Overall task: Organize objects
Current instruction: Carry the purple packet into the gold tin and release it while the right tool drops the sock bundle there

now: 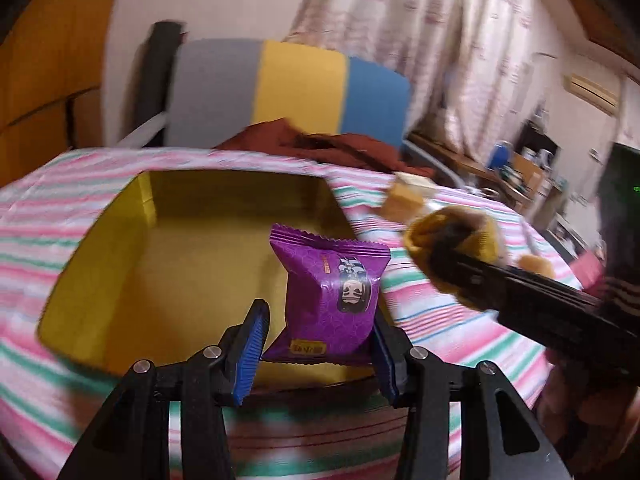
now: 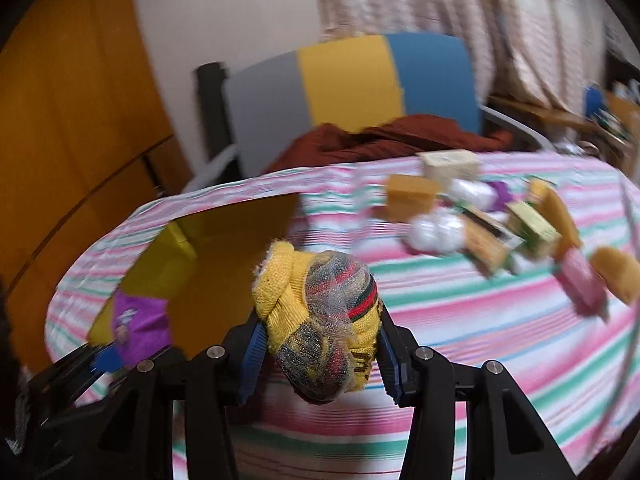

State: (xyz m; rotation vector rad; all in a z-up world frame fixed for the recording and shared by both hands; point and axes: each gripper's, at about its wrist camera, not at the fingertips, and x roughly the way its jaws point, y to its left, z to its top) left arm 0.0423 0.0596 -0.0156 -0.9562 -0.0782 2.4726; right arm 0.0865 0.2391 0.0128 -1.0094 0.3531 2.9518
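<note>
Both hand-held grippers tilt downward toward the open yellow cardboard box (image 1: 168,264), which sits on the desk covered in a pink, green and white striped cloth (image 1: 460,320)

The left hand-held gripper (image 1: 318,354) is partly closed, its blue ribbed pads clamping the lower end of a purple foil snack packet with a cartoon face (image 1: 332,292); the packet stands upright between the jaws, over the box's near right part

The right hand-held gripper (image 2: 318,354) is closed on a rolled yellow knit sock with red, green and grey stripes (image 2: 320,320), pads pressing its two sides. In the left wrist view this sock (image 1: 452,248) hangs just to the right of the box, above the striped cloth, at the tip of the right hand-held gripper (image 1: 444,256); a hand shows blurred behind it

Farther right of the box lies a loose, blurred heap of small packets and blocks (image 2: 480,220), yellow, white, green and pink. Beyond the box stands a grey, yellow and blue chair back (image 1: 288,88) with dark red cloth (image 1: 320,144) draped below it
</note>
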